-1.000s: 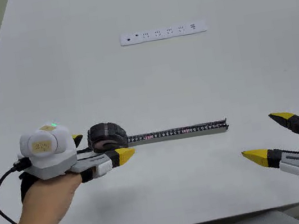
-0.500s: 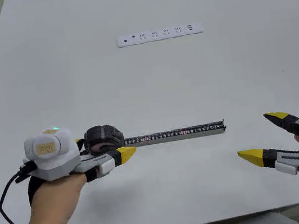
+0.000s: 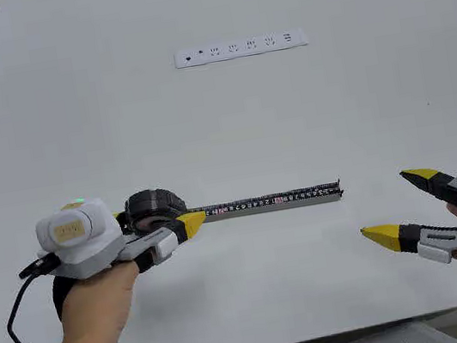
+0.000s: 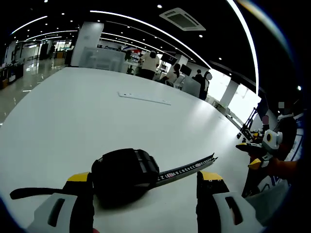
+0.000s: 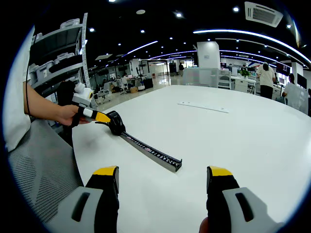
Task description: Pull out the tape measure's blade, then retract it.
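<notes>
Two grippers work over a white table [image 3: 203, 123]. The person's hands hold them from the near edge.

Left gripper [image 3: 156, 219]: jaws wide, straddling the tape measure [image 3: 155, 202]. In the left gripper view the black case [image 4: 124, 172] sits between the two yellow-tipped jaws. It lies close against the jaw on that view's left, with a clear gap to the other jaw. Whether either jaw presses on the case cannot be told.

Tape measure: on the table, at the near left of the head view.

Blade [image 3: 272, 202]: extended and lying flat on the table, running straight from the case toward the person's right. Its end [image 3: 338, 190] rests on the table with nothing touching it.

Right gripper [image 3: 399, 204]: jaws wide and holding nothing. It is at the near right, well apart from the blade's end.

Power strip [image 3: 239, 47]: white, flat on the far side of the table, well apart from the tape measure.

Cable [image 3: 18, 300]: black, trailing from the rear of the left gripper.
</notes>
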The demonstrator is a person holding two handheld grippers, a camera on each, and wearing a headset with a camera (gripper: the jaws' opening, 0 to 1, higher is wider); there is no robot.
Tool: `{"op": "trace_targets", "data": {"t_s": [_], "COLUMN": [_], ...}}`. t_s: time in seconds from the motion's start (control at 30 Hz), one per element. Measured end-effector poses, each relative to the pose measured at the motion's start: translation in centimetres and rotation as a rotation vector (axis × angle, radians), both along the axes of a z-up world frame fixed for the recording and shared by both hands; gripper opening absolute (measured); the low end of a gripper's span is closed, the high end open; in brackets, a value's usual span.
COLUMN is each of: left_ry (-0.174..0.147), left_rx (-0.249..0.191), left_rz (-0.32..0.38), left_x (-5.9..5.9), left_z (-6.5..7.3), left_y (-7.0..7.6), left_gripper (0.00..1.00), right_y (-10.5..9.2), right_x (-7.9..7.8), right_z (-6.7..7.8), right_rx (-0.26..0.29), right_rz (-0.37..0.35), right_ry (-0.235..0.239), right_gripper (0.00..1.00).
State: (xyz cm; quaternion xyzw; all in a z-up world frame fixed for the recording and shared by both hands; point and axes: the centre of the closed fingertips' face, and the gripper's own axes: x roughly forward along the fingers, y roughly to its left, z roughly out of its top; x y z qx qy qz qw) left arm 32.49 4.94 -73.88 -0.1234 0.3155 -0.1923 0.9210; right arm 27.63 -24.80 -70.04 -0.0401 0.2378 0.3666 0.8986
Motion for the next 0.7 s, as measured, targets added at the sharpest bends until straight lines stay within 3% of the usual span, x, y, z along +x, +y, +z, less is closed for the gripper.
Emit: {"op": "trace_targets", "data": {"t_s": [0.13, 0.7], "left_ry": [0.001, 0.002], "left_rx": [-0.02, 0.014], "left_rz": [0.048, 0.172], "left_x": [0.2, 0.6], "left_z": [-0.2, -1.5], "left_y": [0.2, 0.8], "left_gripper": [0.83, 0.75], "right_y": [0.0, 0.5], "right_x": [0.2, 1.1], "right_z": [0.0, -0.4], "right_rx": [-0.001, -0.007], "right_rz": [0.002, 0.022], "right_ry": [0.0, 0.009], "right_gripper": [0.69, 0.68]}}
